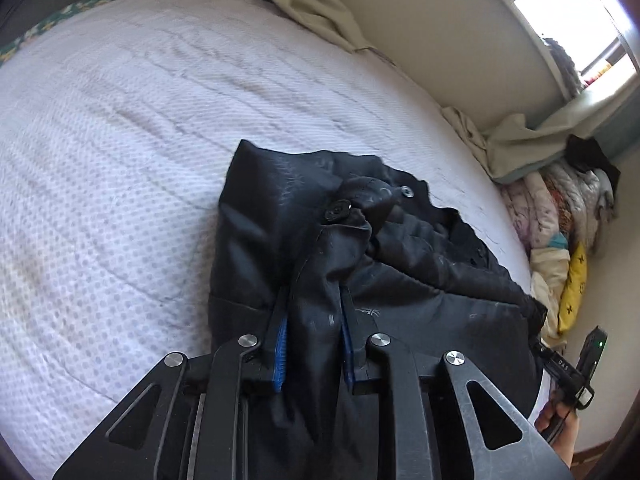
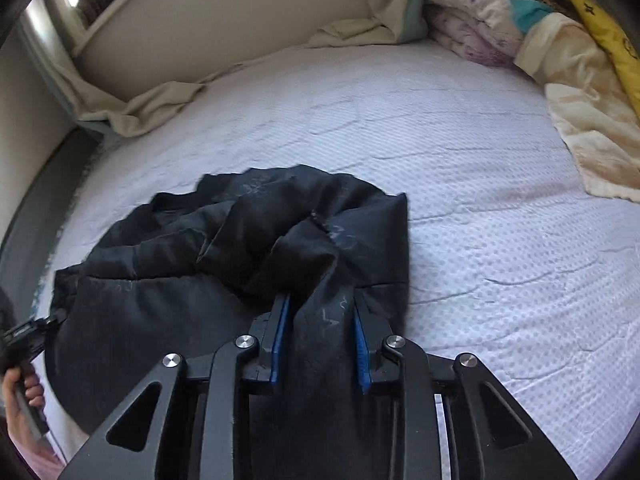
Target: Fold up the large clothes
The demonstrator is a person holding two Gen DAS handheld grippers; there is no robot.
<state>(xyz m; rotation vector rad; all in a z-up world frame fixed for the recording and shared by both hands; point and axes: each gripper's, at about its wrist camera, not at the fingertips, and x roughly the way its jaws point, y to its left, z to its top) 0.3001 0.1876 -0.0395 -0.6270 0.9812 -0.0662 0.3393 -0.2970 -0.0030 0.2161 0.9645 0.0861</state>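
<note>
Standing by the bed here, and nearest to me are the two tools. The left hand-held gripper (image 1: 310, 344) has its blue pads (image 1: 280, 354) nearly closed, with a thick fold of the black jacket (image 1: 400, 280) bunched between them, so it looks like it's pinching that fold. The right hand-held gripper (image 2: 320, 344) is the same story: jaws drawn narrow and dark fabric filling the gap between its blue pads (image 2: 362, 350), gripping the same black jacket (image 2: 180, 280). No earlier view to compare, so I can't say how tight either pinch really is.

The jacket is a rumpled heap on the near part of the white bed (image 1: 120, 160). It runs sideways across the front edge, from one gripper to the other, so its long axis is left-right and each hand has hold of its own near end. Neither hand is closer than the other as far as I can tell; both sit right at the near hem, and the bulk of the cloth lies straight ahead of them, away from the person.

A little further out on top of the heap there's a button (image 1: 338, 210) on a folded-over flap. My guess is the coming move is lifting the near edge and carrying it over the far side.

Beyond that it's bare bed, then a cream sheet (image 2: 160, 104) against the wall and piled bedding (image 2: 520, 32) in the far right corner.
</note>
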